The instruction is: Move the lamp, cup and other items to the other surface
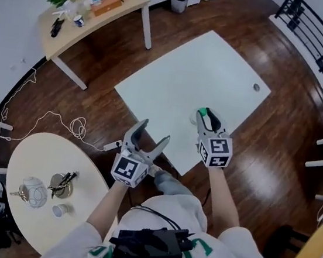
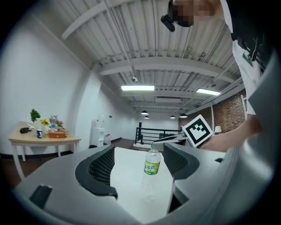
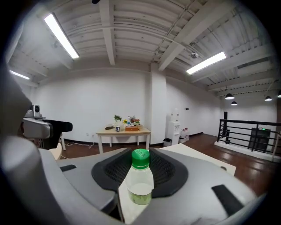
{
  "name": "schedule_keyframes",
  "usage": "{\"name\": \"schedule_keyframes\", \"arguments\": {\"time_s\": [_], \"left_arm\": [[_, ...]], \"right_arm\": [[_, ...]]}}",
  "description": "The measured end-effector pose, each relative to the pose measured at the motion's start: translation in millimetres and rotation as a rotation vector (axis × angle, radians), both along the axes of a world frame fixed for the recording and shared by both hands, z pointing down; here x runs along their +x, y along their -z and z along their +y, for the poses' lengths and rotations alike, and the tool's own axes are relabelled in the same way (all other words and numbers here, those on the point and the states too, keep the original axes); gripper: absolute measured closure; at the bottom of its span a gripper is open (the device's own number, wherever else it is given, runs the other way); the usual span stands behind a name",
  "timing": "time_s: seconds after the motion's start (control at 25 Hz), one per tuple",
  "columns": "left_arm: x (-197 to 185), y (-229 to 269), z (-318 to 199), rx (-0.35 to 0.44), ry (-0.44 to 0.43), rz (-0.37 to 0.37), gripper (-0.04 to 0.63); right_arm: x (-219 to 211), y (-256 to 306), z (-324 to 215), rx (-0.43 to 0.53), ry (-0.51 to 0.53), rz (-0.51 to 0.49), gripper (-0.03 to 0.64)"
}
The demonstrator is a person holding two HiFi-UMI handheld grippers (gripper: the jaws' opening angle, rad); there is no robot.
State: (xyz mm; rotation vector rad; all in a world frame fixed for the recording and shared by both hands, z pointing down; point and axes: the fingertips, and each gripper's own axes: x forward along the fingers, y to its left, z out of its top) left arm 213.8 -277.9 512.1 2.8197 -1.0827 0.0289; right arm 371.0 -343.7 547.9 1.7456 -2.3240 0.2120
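Note:
My right gripper is shut on a clear plastic bottle with a green cap, held upright over the near edge of the white table. In the right gripper view the bottle stands between the dark pads. My left gripper is open and holds nothing, just off the table's near corner. In the left gripper view the same bottle shows beyond the spread jaws. A globe-shaped lamp, a small cup and a metal holder sit on the round cream table at lower left.
A wooden table with flowers, a box and small items stands at the back left. A white cable lies coiled on the dark wood floor. Black railings run along the upper right. A yellow chair is at lower right.

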Motion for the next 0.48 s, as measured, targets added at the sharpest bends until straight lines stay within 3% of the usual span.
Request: {"name": "schedule_keyframes", "arguments": {"time_s": [0.24,0.48], "left_arm": [[66,-19,-41,-0.021,-0.127,0.017,0.249],[108,-34,-60,0.002,-0.229,-0.009,0.249]], "right_arm": [[70,-8,-37,0.028,-0.112,0.044,0.469],[104,-19,-62,0.018,-0.162,0.040,0.469]]}}
